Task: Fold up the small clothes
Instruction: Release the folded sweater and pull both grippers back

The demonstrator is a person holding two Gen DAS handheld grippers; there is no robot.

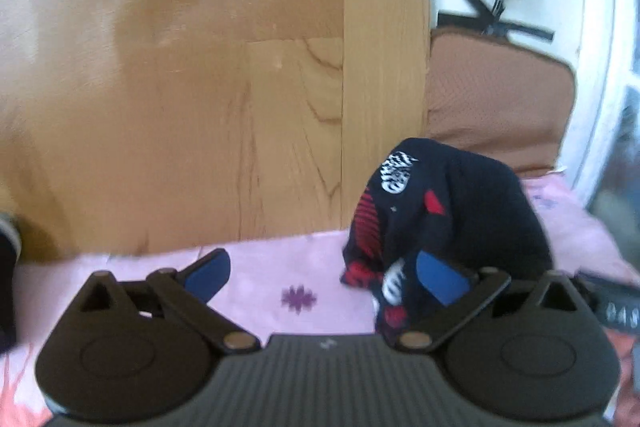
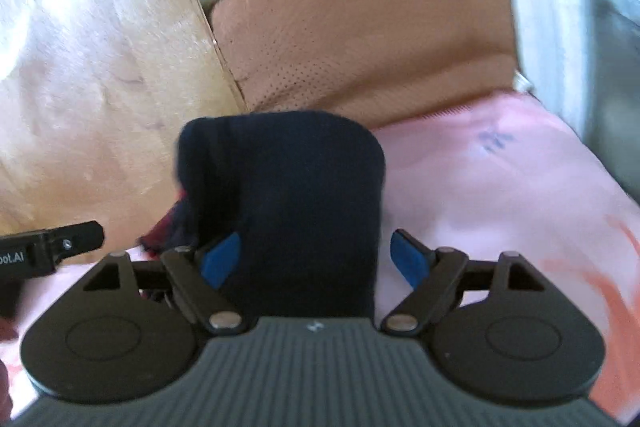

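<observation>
Both tools spread: the left tool (image 1: pixel 324 277) beside the garment (image 1: pixel 440 211), the right tool (image 2: pixel 316 261) straddling it (ungripped); it could flop unfolded.

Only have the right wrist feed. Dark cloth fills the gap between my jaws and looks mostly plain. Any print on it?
Observer: Yes. In the left wrist view the dark navy knit garment has red stripes and a white zebra-like patch.
Operator: Is the left gripper holding it?
Observer: No. The left gripper has its jaws wide open; the garment bunches against one finger.
Operator: What's between them?
Observer: Pink bedsheet with a purple flower motif.
</observation>
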